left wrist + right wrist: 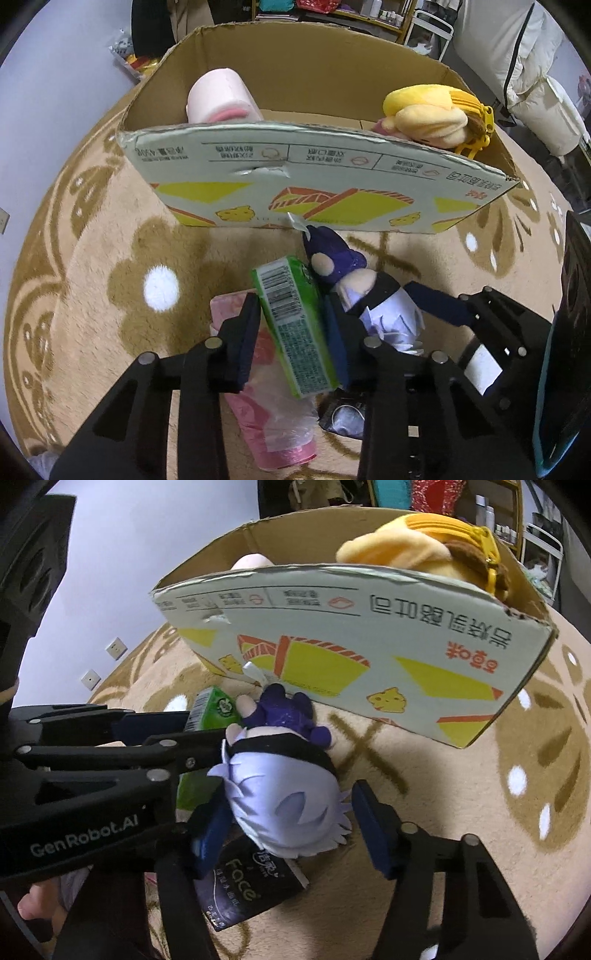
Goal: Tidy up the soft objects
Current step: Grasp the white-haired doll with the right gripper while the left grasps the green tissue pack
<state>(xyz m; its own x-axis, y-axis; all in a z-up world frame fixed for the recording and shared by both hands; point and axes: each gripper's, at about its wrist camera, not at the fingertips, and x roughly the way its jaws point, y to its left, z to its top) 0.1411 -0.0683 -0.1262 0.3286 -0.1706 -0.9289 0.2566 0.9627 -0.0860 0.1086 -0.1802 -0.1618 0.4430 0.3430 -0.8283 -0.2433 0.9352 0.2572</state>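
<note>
Beige carpet (92, 258) with brown flower patterns covers the floor, and on it stands an open cardboard box (317, 184) whose near wall is printed with yellow and orange shapes. Inside the box we see a pink plush roll (221, 98) toward its left end and a yellow plush pouch (428, 114) with a zipper at its right end, rising above the rim. Just in front of the box, on the carpet, lies a small plush doll (284, 775) with pale lilac hair, a black band across its head and a dark purple outfit, its feet pointing toward the box. Our left claw (291, 325) is clamped on a green tissue pack (295, 325) with a barcode label; both dark pads press against its long sides, and the pack lies tilted, just beside the doll and touching it. Under the pack lies a pink plastic-wrapped packet (273, 435). Our right claw (291, 823) straddles the doll's head: the left pad sits against the hair, while a narrow gap shows between the right pad and the hair, so we see the doll between the fingers but not squeezed. Beneath the doll's head lies a black tissue packet (240, 890) with pale lettering. Shelves with colourful items stand behind the box, along with white bedding (517, 74) at the right.
</note>
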